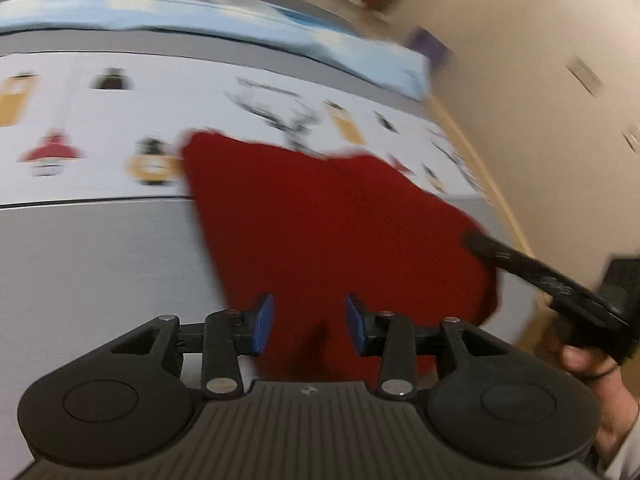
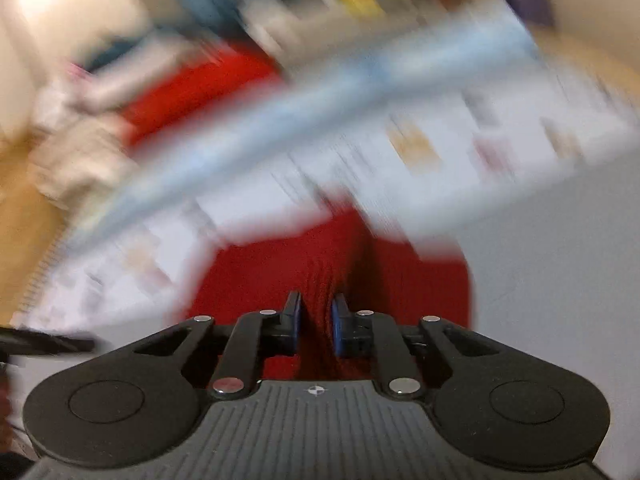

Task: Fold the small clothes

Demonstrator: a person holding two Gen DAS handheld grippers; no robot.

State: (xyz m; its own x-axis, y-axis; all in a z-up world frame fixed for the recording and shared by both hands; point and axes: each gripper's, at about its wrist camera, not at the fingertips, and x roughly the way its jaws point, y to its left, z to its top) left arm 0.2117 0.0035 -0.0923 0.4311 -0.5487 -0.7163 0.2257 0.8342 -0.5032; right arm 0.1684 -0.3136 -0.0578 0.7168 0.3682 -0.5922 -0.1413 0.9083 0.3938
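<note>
A red knitted garment [image 1: 320, 232] lies on the grey table, partly over a white printed sheet [image 1: 120, 136]. My left gripper [image 1: 310, 322] is open just above the garment's near edge, its blue pads [image 1: 262, 322] apart with red cloth showing between them. My right gripper shows in the left wrist view [image 1: 476, 242] at the garment's right edge. In the blurred right wrist view the right gripper [image 2: 316, 322] is nearly closed with a raised ridge of the red garment [image 2: 320, 272] between its pads.
A light blue folded cloth [image 1: 240, 28] lies behind the printed sheet. Another red item [image 2: 192, 92] and a pale cloth heap [image 2: 76, 156] lie further back. A beige wall [image 1: 520, 80] stands at the right. The table edge [image 1: 516, 216] runs along the right.
</note>
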